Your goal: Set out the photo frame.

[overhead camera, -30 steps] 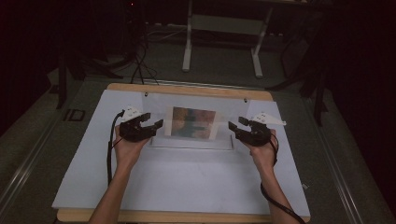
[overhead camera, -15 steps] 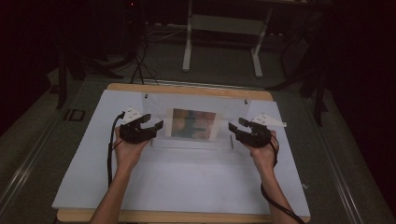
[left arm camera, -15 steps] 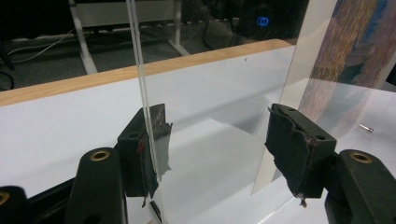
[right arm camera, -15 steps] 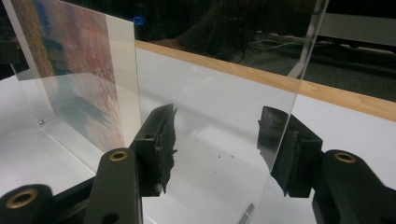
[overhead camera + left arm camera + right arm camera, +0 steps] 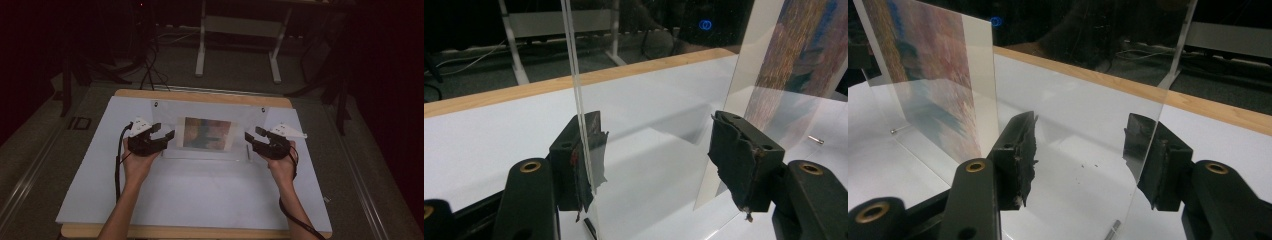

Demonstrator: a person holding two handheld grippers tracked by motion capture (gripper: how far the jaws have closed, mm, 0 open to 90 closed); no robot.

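Both grippers, left gripper point(image 5: 167, 136) and right gripper point(image 5: 250, 136), had been edged inward, wide-open fingers point(image 5: 576, 160) bracketing the acrylic frame's point(image 5: 207, 134) side edges for gripping.

Wooden table point(image 5: 200, 97), white sheet point(image 5: 210, 195) over it, clear acrylic frame point(image 5: 207, 131) standing upright on the sheet

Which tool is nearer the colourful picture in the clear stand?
Left, slightly. The left tool sits at the picture's left edge, jaws open around the clear stand panel. The right tool sits past the right edge, open.
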